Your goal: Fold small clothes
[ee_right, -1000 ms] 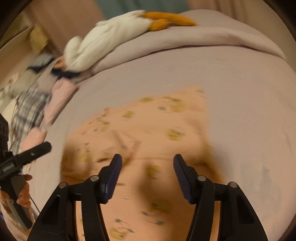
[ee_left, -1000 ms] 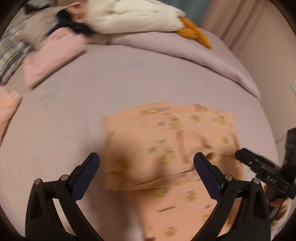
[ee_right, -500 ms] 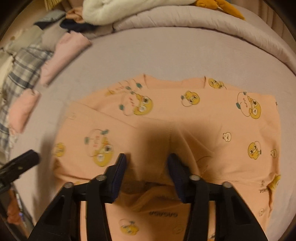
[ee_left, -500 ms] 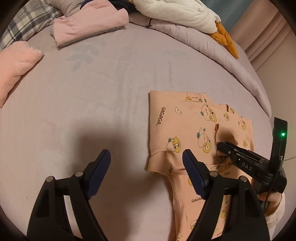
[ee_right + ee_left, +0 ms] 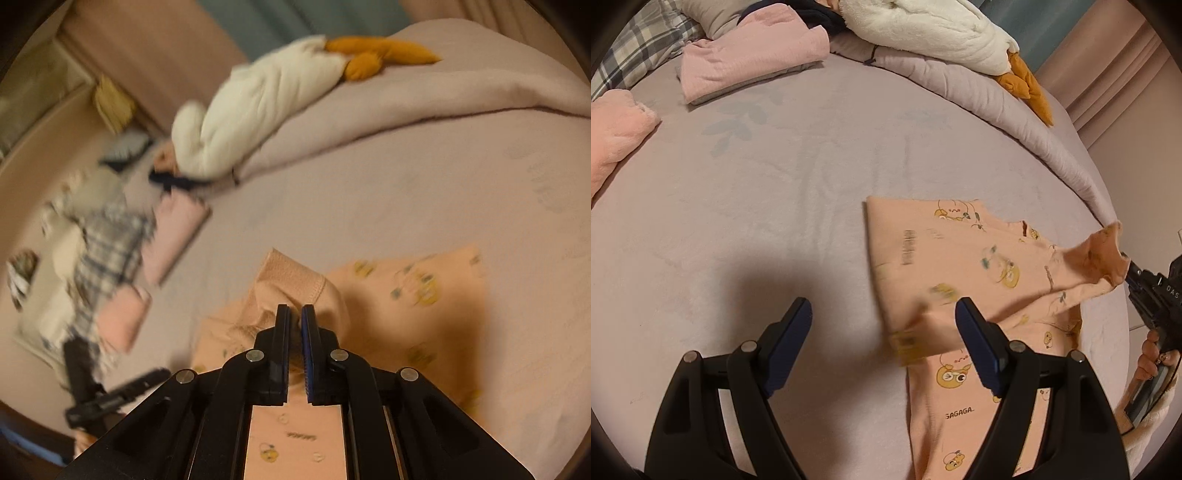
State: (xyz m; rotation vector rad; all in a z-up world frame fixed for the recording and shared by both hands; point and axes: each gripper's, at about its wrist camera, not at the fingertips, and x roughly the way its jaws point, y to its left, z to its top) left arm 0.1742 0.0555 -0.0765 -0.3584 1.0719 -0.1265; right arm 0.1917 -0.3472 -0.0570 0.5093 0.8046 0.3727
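Note:
A peach garment point(image 5: 960, 251) with cartoon prints lies on the lilac bed sheet point(image 5: 775, 184). My right gripper point(image 5: 295, 310) is shut on a ribbed edge of the garment point(image 5: 291, 277) and holds that fold raised off the bed. In the left wrist view it enters at the right edge point(image 5: 1126, 273), with the lifted cloth point(image 5: 1104, 251) hanging from it. My left gripper point(image 5: 882, 308) stands open above the garment's near left corner with nothing gripped. Its right finger point(image 5: 975, 339) hangs over the cloth and its left finger point(image 5: 790, 332) over bare sheet.
Folded pink clothes point(image 5: 750, 62) and a pink fleece piece point(image 5: 617, 129) lie at the far left, near plaid fabric point(image 5: 639, 48). A white plush goose point(image 5: 923, 29) rests on the rolled duvet point(image 5: 1015, 122) at the back. A person's hand point(image 5: 1152, 354) holds the right gripper's handle.
The right gripper's jaws closed on the garment's edge and pulled it up and to the right. The left gripper shifted left off the garment's middle and its jaws narrowed slightly.

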